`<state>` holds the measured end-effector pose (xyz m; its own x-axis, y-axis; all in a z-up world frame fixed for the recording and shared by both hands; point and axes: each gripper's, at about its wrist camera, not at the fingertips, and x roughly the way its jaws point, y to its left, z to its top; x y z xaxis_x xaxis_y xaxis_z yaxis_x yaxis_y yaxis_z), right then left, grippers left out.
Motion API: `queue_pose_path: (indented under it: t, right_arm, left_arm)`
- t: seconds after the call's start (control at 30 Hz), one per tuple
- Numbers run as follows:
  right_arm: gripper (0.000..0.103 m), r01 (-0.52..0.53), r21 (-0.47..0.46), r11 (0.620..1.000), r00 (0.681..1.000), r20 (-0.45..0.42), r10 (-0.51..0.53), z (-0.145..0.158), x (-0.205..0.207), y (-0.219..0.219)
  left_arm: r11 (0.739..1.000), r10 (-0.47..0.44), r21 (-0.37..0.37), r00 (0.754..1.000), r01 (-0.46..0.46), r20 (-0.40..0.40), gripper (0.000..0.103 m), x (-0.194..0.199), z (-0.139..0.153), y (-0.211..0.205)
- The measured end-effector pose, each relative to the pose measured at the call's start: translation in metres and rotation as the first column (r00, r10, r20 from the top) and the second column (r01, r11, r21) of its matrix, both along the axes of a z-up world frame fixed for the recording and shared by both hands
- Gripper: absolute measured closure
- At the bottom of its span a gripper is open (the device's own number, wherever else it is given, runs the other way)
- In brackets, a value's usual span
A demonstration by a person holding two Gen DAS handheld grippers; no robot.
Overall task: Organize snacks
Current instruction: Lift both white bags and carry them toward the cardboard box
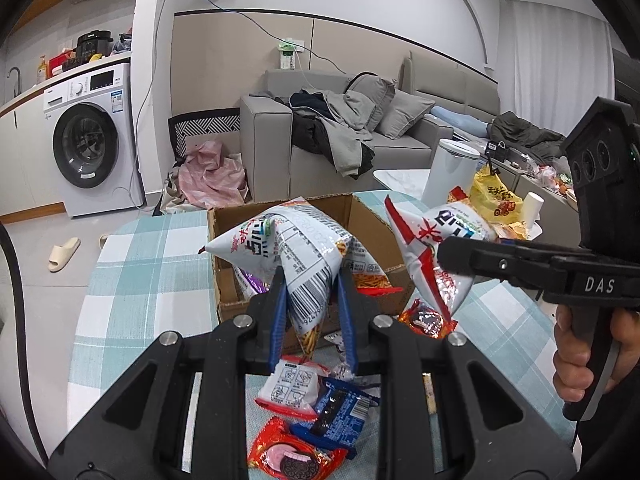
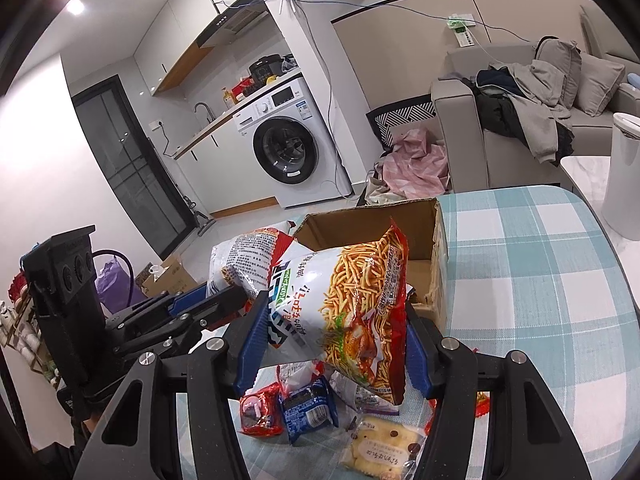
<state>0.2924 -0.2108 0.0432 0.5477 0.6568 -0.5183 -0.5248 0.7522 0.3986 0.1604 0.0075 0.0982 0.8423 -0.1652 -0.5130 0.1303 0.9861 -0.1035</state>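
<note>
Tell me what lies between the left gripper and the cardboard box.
Only the white snack bag that the left gripper is pinching, held up in front of the open cardboard box. The left wrist view shows this.

The snack bag [image 1: 298,256] in your left gripper [image 1: 314,312] covered most of the cardboard box [image 1: 362,216], so you could not see what lay inside it. In the right wrist view the noodle-snack bag [image 2: 352,304] likewise hid the box's floor and part of the small packets [image 2: 308,408] on the checked tablecloth [image 2: 540,280]. Your right hand [image 1: 580,356] was cut off by the picture's edge. Print on the blue packet [image 1: 340,412] was too small to read.
</note>
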Motion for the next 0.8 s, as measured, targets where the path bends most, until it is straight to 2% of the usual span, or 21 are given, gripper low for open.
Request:
queue_pose_path:
  t: [0.33,0.8]
  right_arm:
    - [0.043,0.026,0.000,1.000,0.999,-0.033,-0.026,-0.004,0.029,0.006]
    - [0.043,0.038,-0.025,0.999,0.997,-0.072,-0.040,-0.020,0.065,0.024]
  left_arm:
    - [1.000,0.008,-0.010,1.000,-0.008,-0.006,0.082,0.034,0.001,0.012]
    - [0.999,0.033,-0.009,0.999,-0.034,-0.036,0.082,0.084,-0.018,0.030]
